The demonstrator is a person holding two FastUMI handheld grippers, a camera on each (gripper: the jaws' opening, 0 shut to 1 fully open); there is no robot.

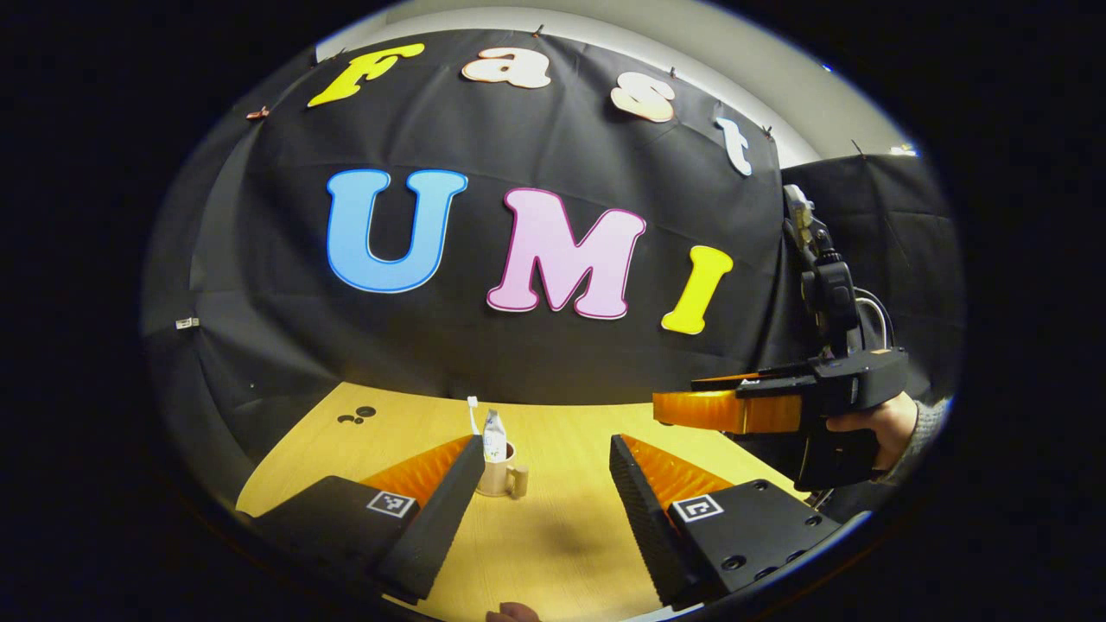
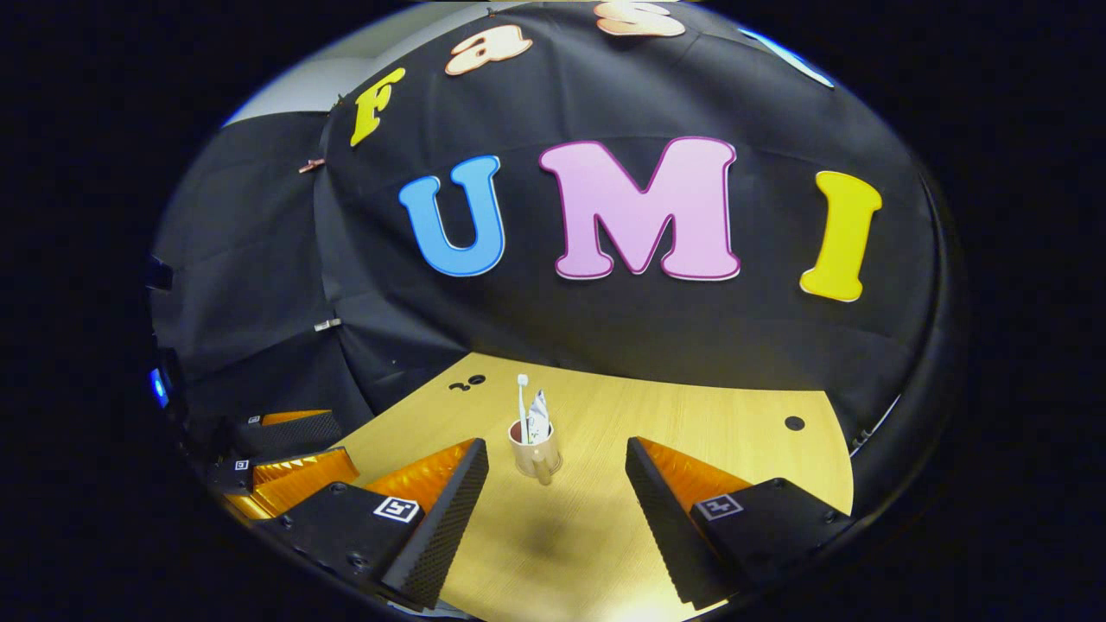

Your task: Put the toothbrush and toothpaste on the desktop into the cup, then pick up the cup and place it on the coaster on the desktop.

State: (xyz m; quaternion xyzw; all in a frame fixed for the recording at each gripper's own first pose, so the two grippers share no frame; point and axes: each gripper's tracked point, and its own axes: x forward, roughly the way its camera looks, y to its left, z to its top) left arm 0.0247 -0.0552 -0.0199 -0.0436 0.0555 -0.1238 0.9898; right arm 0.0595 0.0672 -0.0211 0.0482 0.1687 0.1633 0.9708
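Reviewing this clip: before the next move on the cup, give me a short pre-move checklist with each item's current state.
1. Toothbrush standing in the cup: ok.
2. Toothpaste in the cup: ok.
3. Cup upright on the desktop, handle visible: ok.
4. Left gripper open and holding nothing: ok.
5. Right gripper open and holding nothing: ok.
6. Coaster located as the place target: cannot tell; I cannot make one out on the desktop, and whether the cup already sits on it is unclear.
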